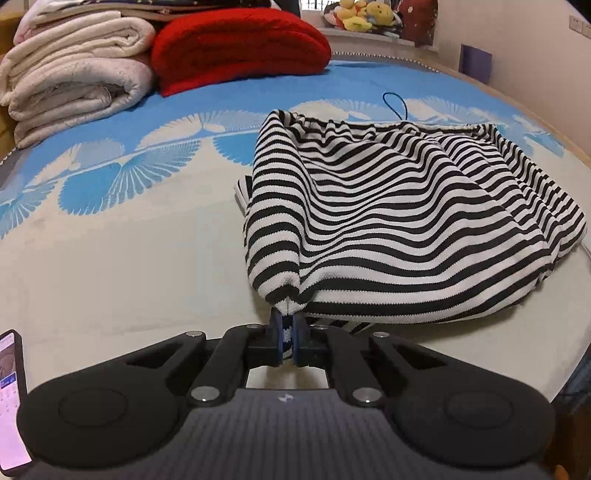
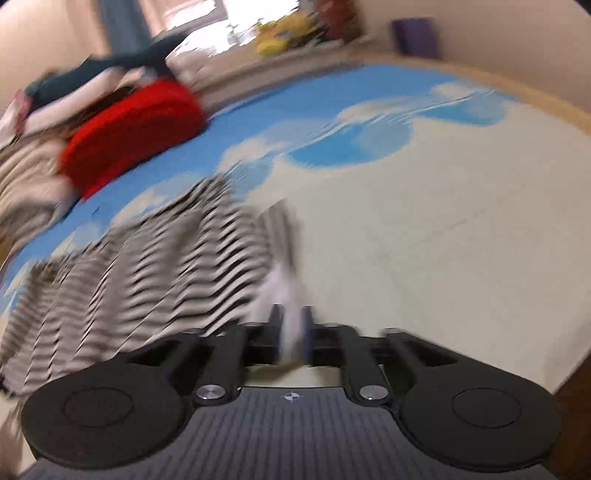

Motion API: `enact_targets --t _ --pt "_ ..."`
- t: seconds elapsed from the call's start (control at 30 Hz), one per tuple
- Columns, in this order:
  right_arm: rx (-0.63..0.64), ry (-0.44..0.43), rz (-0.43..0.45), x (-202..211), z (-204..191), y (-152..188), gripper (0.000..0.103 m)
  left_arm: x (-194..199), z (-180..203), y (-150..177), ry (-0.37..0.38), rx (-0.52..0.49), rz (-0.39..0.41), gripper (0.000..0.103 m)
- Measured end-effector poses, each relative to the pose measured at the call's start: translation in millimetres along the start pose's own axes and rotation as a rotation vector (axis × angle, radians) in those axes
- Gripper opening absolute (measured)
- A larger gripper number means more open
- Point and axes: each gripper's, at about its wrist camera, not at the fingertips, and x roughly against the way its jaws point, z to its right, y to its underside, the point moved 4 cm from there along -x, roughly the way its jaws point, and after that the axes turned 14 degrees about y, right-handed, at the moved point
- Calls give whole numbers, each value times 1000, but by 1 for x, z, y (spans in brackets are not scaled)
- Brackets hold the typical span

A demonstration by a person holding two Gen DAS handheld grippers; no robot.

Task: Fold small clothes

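Observation:
A black-and-white striped garment (image 1: 406, 221) lies rumpled on the bed, with a dark cord loop at its far edge. My left gripper (image 1: 287, 321) is shut on the garment's near left corner, and the cloth bunches up from between the pads. The right wrist view is smeared by motion. There the striped garment (image 2: 147, 277) spreads to the left, and a pale edge of it runs down between the pads of my right gripper (image 2: 291, 321). Those jaws stand close together with the cloth filling the gap.
The bed sheet (image 1: 129, 240) is cream with blue fan shapes. Folded cream blankets (image 1: 74, 85) and a red blanket (image 1: 236, 48) are stacked at the far left. A phone (image 1: 11, 402) lies at the near left. Plush toys (image 1: 362, 14) sit on the sill behind.

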Motion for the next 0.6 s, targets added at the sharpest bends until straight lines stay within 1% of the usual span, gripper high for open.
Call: enact_targets --t 0.03,0.1,0.13,0.17,0.2,0.23,0.27,0.3,0.33,0.37,0.4,0.5,0.53,0.6 --pt "42 7 0 -2 -11 2 51 -1 0 0 -1 1 -5 8" --pt "101 20 3 -9 -29 4 51 -2 -1 0 -14 -3 -9 12" --pt "128 48 3 -15 -37 4 48 -4 0 -1 -22 -5 -9 24" --pt "158 64 -9 -20 -43 6 40 -4 -1 0 -41 -6 -12 36" --pt "183 67 -21 -23 -45 8 10 -5 -2 0 -72 -9 -13 57" --pt "196 68 -20 -22 -48 9 9 -6 -2 -1 -95 -19 -10 60" --pt "212 75 2 -18 -52 8 8 -7 -2 -2 -102 -33 -10 58" --pt "227 78 33 -10 -53 9 8 -6 -1 -3 -91 -37 1 25" --pt "232 82 67 -2 -52 7 7 -5 -2 -4 -65 -21 7 3" --pt "221 91 100 5 -48 4 6 -2 -3 -5 -65 -5 23 2" --pt "193 98 133 14 -40 1 6 3 -5 -5 -81 -6 39 2" --pt "92 119 188 24 -13 -12 5 17 -14 -3 -86 41 81 1" --pt "83 118 168 20 -5 -14 5 19 -17 -1 -93 43 79 1" --pt "97 134 113 8 -4 -11 5 16 -17 4 -60 23 51 1"
